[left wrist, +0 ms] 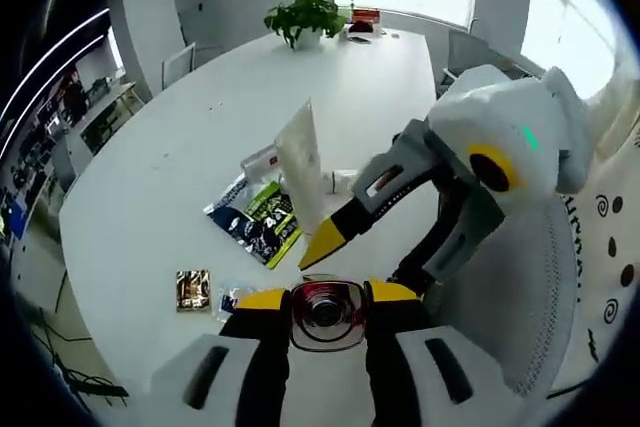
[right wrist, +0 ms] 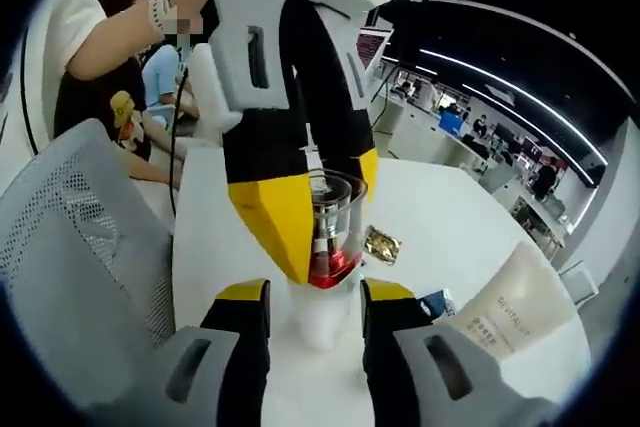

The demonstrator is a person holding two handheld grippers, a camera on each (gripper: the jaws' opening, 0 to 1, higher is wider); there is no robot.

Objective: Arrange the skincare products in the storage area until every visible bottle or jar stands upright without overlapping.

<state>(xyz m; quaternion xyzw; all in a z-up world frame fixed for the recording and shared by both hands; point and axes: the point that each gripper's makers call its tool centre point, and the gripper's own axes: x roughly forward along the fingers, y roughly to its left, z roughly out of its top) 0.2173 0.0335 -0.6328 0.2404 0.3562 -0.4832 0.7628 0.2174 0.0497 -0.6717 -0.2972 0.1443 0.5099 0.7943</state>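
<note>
Left gripper (left wrist: pixel 327 296) has its yellow-tipped jaws closed on a small clear-capped bottle (left wrist: pixel 327 312) holding red liquid, held just above the white table (left wrist: pixel 180 197). In the right gripper view the same bottle (right wrist: pixel 333 237) is seen side-on, clamped between the left gripper's jaws (right wrist: pixel 320 217), with the right gripper (right wrist: pixel 315 292) directly below it, jaws apart and gripping nothing. In the left gripper view the right gripper (left wrist: pixel 330 237) reaches in beside the bottle, its yellow tip close to a white tube (left wrist: pixel 300 162) that stands upright just beyond. Near the tube's base lie a flat dark-and-green packet (left wrist: pixel 258 219) and a white box (left wrist: pixel 260 160); a small gold sachet (left wrist: pixel 192 289) lies apart from the packet, close to the bottle. The tube (right wrist: pixel 510 312) also appears in the right gripper view, printed with lettering, and the sachet (right wrist: pixel 382 244) lies just beside the bottle. A potted plant (left wrist: pixel 303 15) stands at the table's far end, well apart from the bottle. A grey mesh chair (right wrist: pixel 70 247) sits next to the table, with a seated person (right wrist: pixel 110 57) behind it.
</note>
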